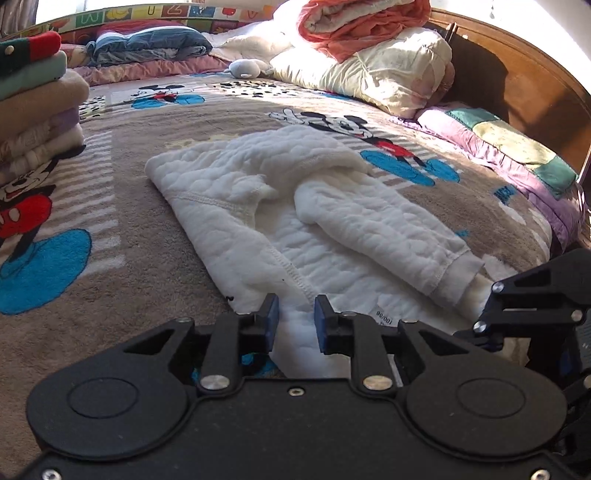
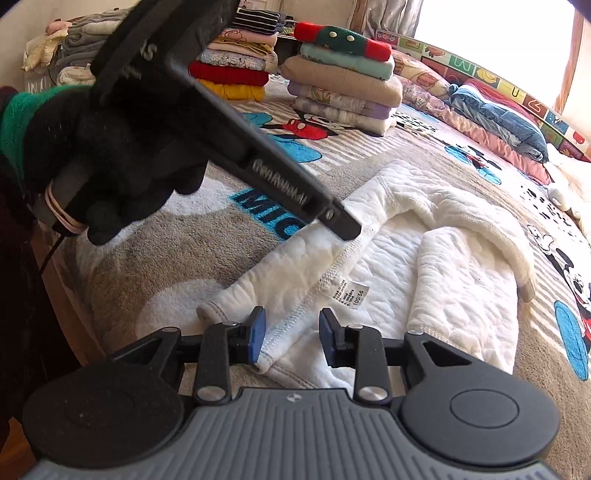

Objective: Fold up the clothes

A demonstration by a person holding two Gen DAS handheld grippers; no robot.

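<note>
Left wrist view
Left gripper [image 1: 296, 320]: jaws parted a little, blue pads on either side of the white garment's [image 1: 295, 218] near hem; whether they pinch the cloth cannot be told.
Right gripper [image 1: 532, 306]: only part of its black linkage shows at the right edge; fingertips hidden.
Garment axis: runs away from the camera, one sleeve [image 1: 384, 236] folded diagonally across the body, cuff toward the lower right.
Surface: cartoon-mouse blanket [image 1: 110, 206] on a bed, folded stack [image 1: 37, 107] at left, pillows and wooden headboard [image 1: 517, 85] behind.

Right wrist view
Right gripper [image 2: 291, 332]: jaws apart, straddling a stitched edge of the garment [image 2: 424, 266]; contact unclear.
Left gripper [image 2: 347, 225]: held by a black-gloved hand [image 2: 110, 147]; its tip lies over the garment's edge, fingers hard to make out.
Label: size tag [image 2: 351, 293] faces up, print mostly unreadable.
Room: folded piles [image 2: 343, 85] beyond, bright window [image 2: 498, 33] washed out.
</note>
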